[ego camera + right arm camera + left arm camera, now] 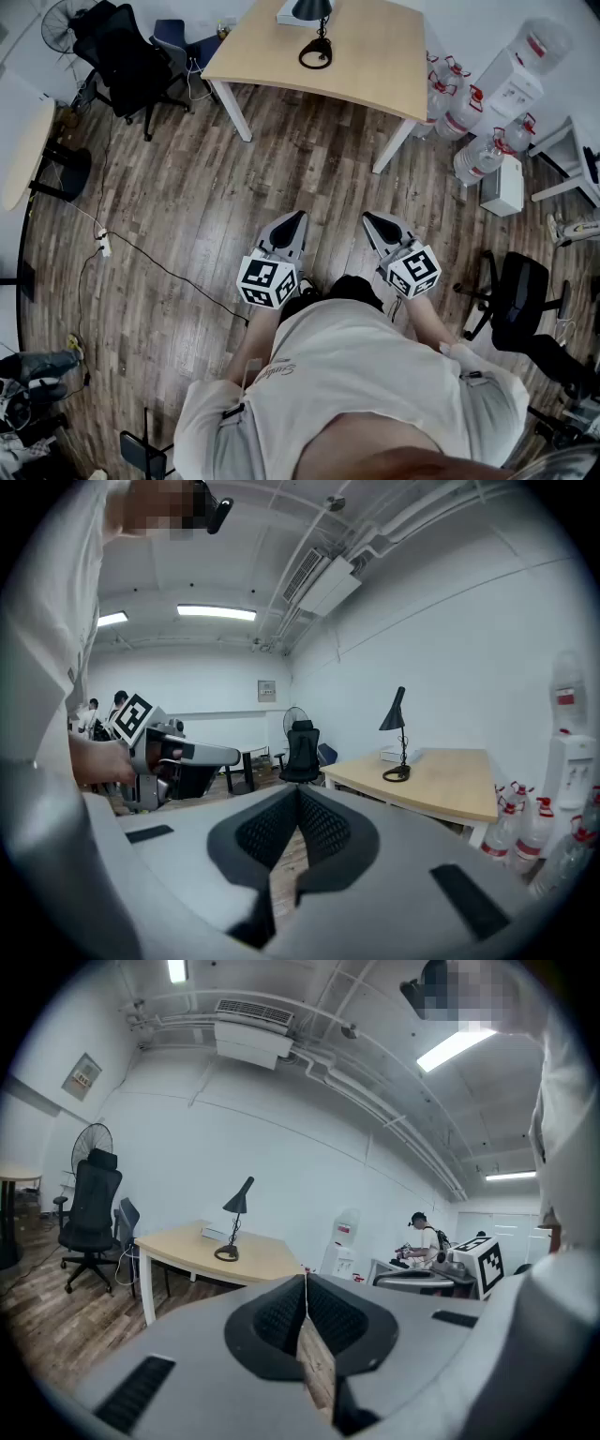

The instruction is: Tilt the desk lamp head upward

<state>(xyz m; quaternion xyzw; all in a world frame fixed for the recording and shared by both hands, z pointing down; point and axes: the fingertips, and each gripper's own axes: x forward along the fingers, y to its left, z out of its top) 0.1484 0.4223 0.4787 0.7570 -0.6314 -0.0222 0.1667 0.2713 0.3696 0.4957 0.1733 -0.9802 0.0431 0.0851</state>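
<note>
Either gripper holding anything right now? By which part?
Nothing held. Left gripper and right gripper both have jaws closed together on nothing; the desk lamp stands on the table, well away.

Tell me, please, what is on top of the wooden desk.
On the desk are a black desk lamp and, behind it, a flat white box. In the head view the lamp's shade covers part of that box.

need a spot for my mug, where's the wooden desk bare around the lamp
The light wooden desk is bare right of the black desk lamp, out to its far corner, and left of it along the front edge. Only the back edge is crowded: the lamp's head and a flat white box sit there.
</note>
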